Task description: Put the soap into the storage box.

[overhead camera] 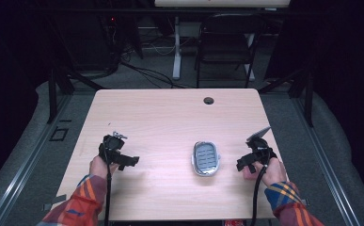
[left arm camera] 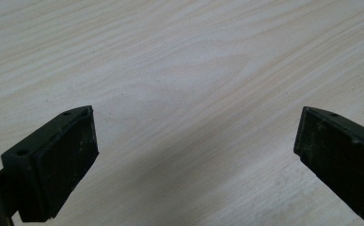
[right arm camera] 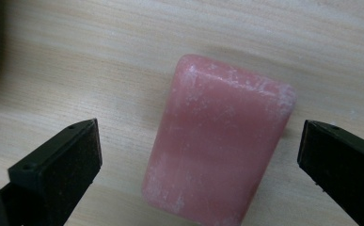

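A grey soap dish (overhead camera: pixel 206 158) lies flat on the wooden table (overhead camera: pixel 170 117), toward its near edge. Left of the dish, well apart, the left gripper (overhead camera: pixel 129 161) hangs over bare wood, jaws spread wide with nothing between them. Right of the dish, the right gripper (overhead camera: pixel 243 165) hovers with jaws wide apart over a pink soap bar (right arm camera: pixel 219 141), not touching it.
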The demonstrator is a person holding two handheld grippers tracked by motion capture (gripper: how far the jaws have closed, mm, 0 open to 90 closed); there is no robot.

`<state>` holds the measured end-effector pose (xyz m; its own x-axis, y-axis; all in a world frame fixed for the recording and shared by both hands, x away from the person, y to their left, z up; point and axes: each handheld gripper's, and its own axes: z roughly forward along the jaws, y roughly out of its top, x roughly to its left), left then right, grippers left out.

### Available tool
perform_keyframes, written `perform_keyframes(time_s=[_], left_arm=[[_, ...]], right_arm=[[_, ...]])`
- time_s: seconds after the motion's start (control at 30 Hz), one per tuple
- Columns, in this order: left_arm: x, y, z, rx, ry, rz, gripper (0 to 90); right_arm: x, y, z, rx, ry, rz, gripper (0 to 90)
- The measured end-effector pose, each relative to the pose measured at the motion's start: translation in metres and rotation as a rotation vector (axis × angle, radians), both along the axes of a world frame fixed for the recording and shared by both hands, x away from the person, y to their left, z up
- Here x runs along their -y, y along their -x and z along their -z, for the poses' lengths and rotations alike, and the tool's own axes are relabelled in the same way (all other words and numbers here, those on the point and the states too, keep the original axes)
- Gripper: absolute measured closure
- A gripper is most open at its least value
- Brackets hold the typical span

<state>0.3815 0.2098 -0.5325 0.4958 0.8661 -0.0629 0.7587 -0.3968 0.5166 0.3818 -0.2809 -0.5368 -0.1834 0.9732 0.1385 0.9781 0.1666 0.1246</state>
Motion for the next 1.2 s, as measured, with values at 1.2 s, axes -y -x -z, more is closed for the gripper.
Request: perform_keyframes(time_s=[1.2], left_arm=[[0.0036, -0.0021, 0.0022, -0.024, 0.0, 0.011, 0.1]], right_arm=[[-0.0076, -0.0105, 0.0038, -0.03, 0.098, 0.006, 30.6]])
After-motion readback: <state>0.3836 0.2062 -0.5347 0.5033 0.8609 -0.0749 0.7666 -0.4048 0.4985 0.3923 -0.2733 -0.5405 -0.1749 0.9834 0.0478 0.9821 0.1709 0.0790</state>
